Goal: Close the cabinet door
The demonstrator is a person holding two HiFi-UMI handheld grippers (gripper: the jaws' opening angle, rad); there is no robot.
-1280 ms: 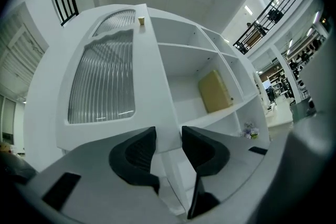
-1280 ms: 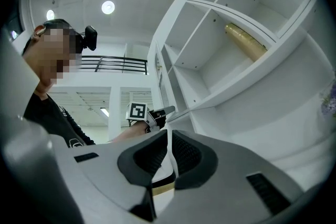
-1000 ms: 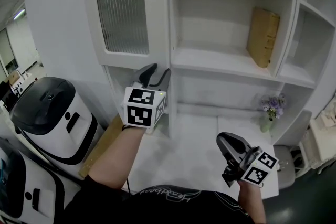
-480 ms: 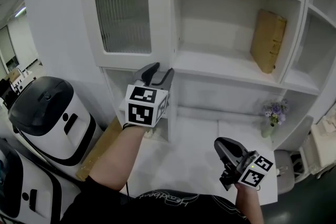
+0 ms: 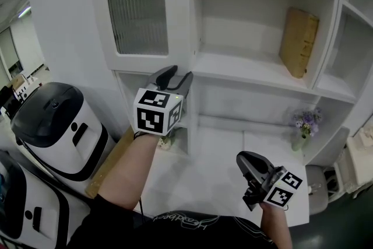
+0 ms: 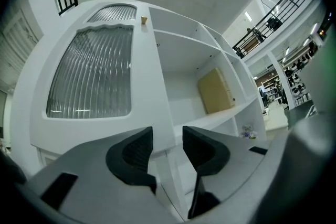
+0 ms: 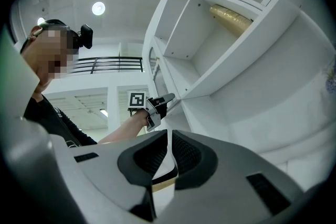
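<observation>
**Two grippers, one raised to the door**

We see the left gripper [image 5: 175,74] a touch higher than half a second ago. Its forearm reaches up and forward, tips at the lower right corner of the ribbed-glass cabinet door [image 5: 143,14], which looks about flush with the cabinet front. Its jaws stand slightly apart with the white door edge showing in the gap; we cannot tell whether they touch it. The right gripper [image 5: 246,157] has barely moved, low over the worktop [image 5: 215,166], jaws all but together on nothing.
</observation>
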